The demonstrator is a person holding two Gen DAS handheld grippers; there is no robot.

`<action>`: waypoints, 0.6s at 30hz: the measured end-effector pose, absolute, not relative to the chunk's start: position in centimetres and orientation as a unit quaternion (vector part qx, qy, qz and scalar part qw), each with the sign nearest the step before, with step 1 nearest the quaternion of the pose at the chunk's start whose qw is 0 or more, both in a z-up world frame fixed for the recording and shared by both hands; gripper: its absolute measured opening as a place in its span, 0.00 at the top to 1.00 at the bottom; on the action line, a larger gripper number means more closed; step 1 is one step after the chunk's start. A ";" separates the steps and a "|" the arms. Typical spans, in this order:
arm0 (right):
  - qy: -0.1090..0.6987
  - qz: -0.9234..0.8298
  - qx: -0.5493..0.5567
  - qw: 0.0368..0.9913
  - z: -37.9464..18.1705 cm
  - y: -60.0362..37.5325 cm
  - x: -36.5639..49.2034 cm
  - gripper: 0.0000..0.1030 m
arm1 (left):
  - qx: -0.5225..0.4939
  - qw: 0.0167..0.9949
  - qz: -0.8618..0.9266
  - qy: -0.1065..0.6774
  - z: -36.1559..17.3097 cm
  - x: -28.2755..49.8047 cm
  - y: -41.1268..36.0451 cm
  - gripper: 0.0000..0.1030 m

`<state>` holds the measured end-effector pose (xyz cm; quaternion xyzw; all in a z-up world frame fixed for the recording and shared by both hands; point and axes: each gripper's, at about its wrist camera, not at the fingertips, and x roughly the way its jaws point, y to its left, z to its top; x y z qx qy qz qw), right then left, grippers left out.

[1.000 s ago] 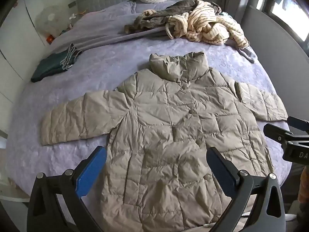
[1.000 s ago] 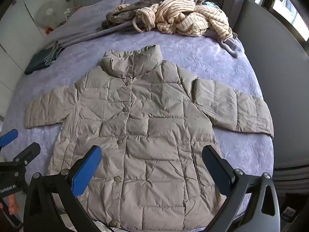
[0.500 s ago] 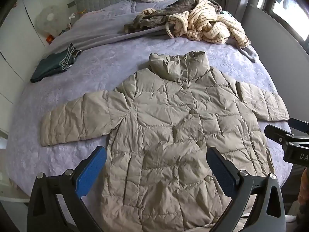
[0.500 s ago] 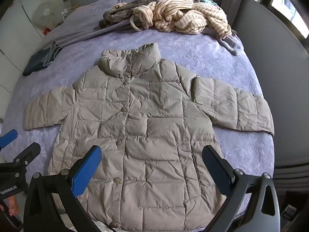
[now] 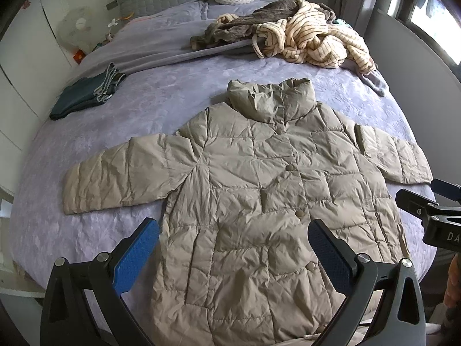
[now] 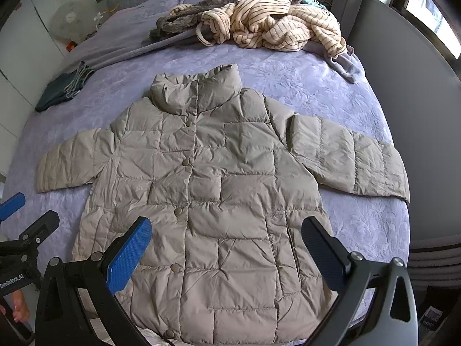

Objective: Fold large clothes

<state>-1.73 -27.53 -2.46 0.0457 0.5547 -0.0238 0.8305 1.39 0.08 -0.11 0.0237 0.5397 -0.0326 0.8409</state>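
Quilted beige nylon fills the left wrist view: a puffer jacket (image 5: 259, 201) lies face up and buttoned on the lavender bed (image 5: 144, 109), collar toward the headboard, both sleeves spread out to the sides. The left tongs (image 5: 233, 256) hang above the hem, released, with nothing between the blue pads. A folded dark garment (image 5: 83, 95) sits well apart near the bed's left edge, and a pile of striped clothes (image 5: 311, 40) lies beyond the collar.

From the right wrist view the same jacket (image 6: 219, 190) shows its right sleeve (image 6: 348, 158) running close to the bed's edge beside the wall. The right tongs (image 6: 227, 253) are also released and empty, poised over the lower hem, which hangs off the foot of the bed.

No fold appears begun. The likely trouble is the fabric itself: slick, air-filled padding may slide out of a thin pinch or spring back open once a sleeve is laid across. A grip catching only the top layer would lift the front panel and leave the back behind. Dragging the hem could pull the jacket off the bed.
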 end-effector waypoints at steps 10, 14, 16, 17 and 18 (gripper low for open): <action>0.555 -0.025 0.046 0.830 -2.3 -27.4 -1.8 0.00 | 0.024 0.841 -0.033 0.539 0.1 1.3 0.3 0.00; 0.555 -0.025 0.046 0.830 -2.2 -27.4 -1.8 0.00 | 0.025 0.841 -0.032 0.539 0.2 1.3 0.4 0.00; 0.554 -0.025 0.046 0.831 -2.3 -27.4 -1.8 0.00 | 0.024 0.841 -0.032 0.539 0.2 1.3 0.4 0.00; 0.555 -0.025 0.045 0.831 -2.2 -27.4 -1.8 0.00 | 0.024 0.841 -0.032 0.539 0.2 1.3 0.4 0.00; 0.554 -0.025 0.046 0.831 -2.2 -27.4 -1.8 0.00 | 0.025 0.841 -0.032 0.539 0.2 1.3 0.2 0.00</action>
